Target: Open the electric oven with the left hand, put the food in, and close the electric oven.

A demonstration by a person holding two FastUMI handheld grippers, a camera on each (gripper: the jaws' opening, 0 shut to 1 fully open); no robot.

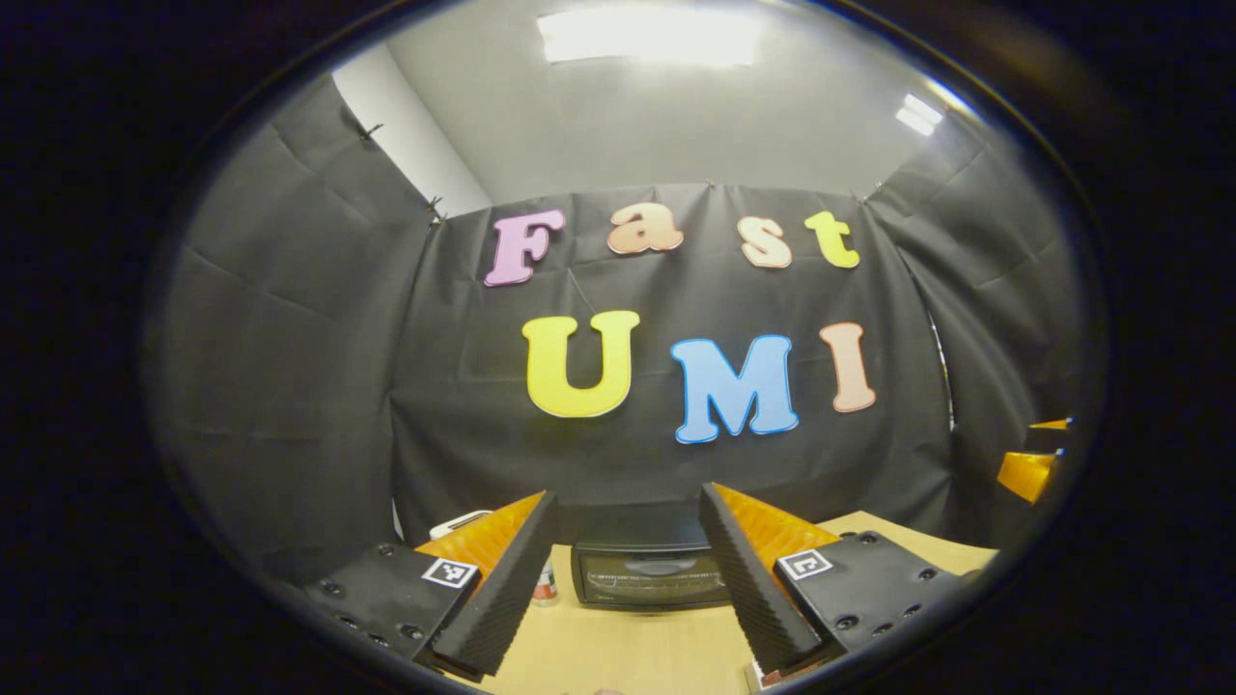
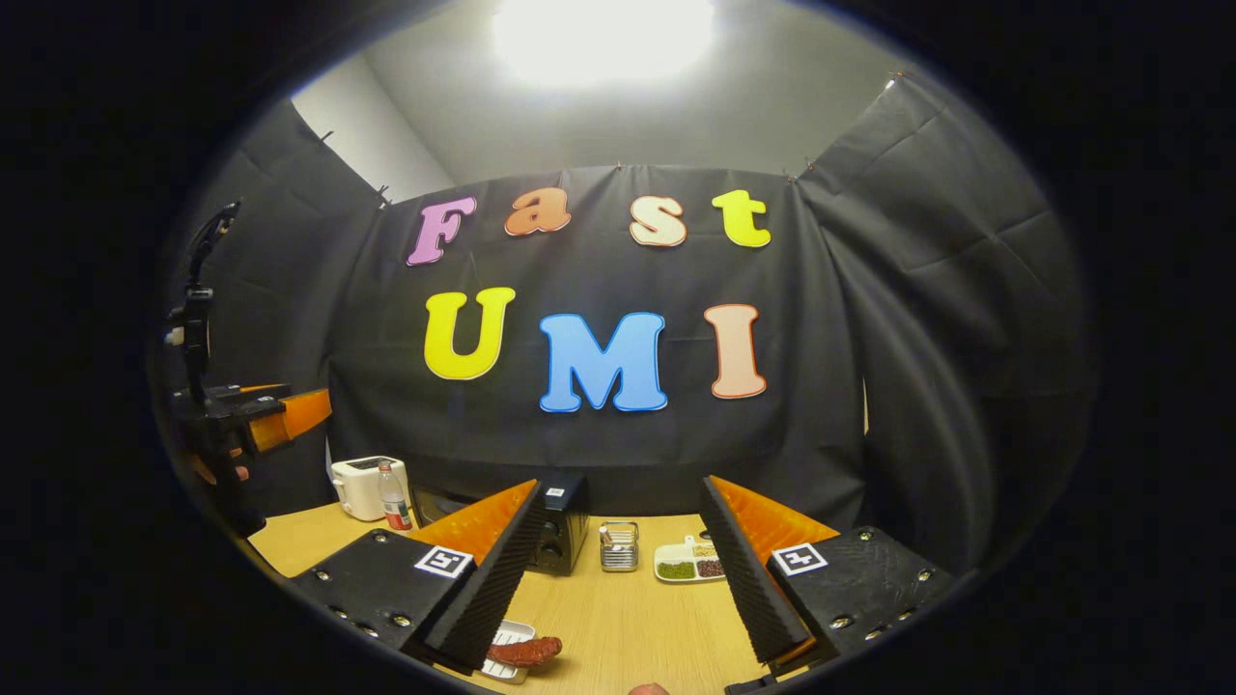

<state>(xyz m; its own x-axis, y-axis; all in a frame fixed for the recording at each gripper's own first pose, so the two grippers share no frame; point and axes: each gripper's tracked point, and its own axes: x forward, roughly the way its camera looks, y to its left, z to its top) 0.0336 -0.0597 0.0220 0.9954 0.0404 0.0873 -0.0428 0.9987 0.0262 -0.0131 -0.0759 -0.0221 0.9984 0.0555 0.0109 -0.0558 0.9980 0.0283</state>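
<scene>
Both grippers, left [image 1: 628, 569] and right [image 2: 618, 569], hang spread and empty; approaching the closed oven [image 1: 649, 576] off-centre, the left could miss its door handle.

Oven [image 1: 649, 574]: we found a black countertop unit on the wooden table, standing against the cloth wall, its dark glass door shut and facing us in the left gripper view. In the right gripper view we saw its knob side [image 2: 560, 529].

Food: we logged one reddish-brown sausage [image 2: 523, 651] lying on a small white tray [image 2: 507, 639] at the table's near edge, well apart from the oven.
</scene>
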